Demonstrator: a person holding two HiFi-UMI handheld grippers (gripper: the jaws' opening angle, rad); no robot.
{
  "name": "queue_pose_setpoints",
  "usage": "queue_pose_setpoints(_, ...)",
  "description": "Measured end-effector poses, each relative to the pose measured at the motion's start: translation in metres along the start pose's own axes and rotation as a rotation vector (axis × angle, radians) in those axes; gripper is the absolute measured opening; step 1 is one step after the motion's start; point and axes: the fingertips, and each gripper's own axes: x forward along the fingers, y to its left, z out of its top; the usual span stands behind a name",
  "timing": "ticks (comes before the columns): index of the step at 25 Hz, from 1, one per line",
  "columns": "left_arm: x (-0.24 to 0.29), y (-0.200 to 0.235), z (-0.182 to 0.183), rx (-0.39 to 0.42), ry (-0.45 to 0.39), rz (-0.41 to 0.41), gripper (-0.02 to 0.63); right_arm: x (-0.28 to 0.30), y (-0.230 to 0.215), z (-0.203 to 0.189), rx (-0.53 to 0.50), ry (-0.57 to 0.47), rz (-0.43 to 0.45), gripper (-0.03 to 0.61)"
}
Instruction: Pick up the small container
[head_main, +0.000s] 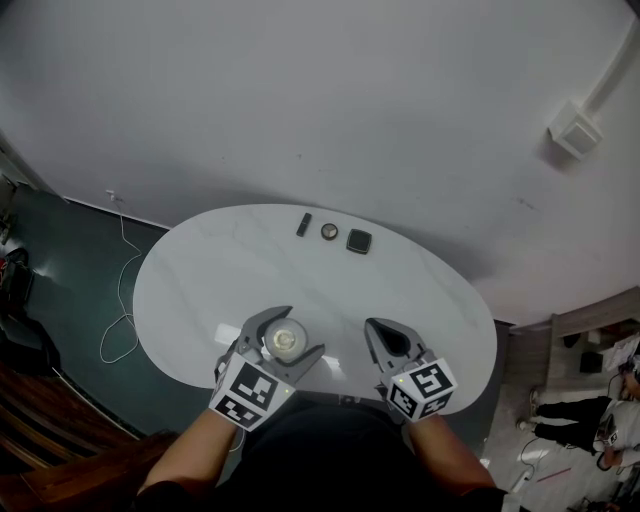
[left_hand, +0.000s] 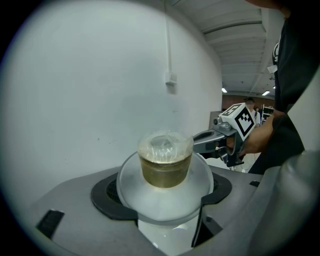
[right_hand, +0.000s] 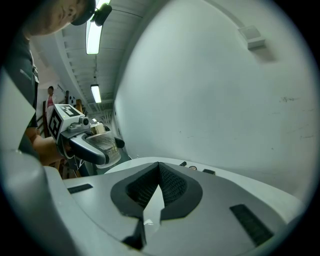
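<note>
The small container (head_main: 286, 340) is a clear plastic cup with a see-through lid and brownish contents. It sits between the jaws of my left gripper (head_main: 302, 333), which is shut on it over the near left part of the white oval table (head_main: 200, 275). In the left gripper view the container (left_hand: 165, 165) fills the centre, with the jaw pads pressed on its wide rim. My right gripper (head_main: 390, 343) is beside it to the right, shut and empty. Its tips (right_hand: 159, 169) meet in the right gripper view, where the left gripper (right_hand: 85, 142) and the container (right_hand: 104, 142) show at the left.
At the table's far edge lie a small black bar (head_main: 304, 224), a small round piece (head_main: 329, 231) and a black square piece (head_main: 359, 241). A white cable (head_main: 118, 300) runs over the dark floor at the left. A wall box (head_main: 574, 130) is at the upper right.
</note>
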Motion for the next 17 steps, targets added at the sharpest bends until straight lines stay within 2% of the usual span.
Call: queue_pose_setpoints(17, -0.003, -0.004, 0.004, 0.011, -0.009, -0.001, 0.347, -0.01, 0.005, 0.004, -0.019, -0.008, 0.0, -0.003)
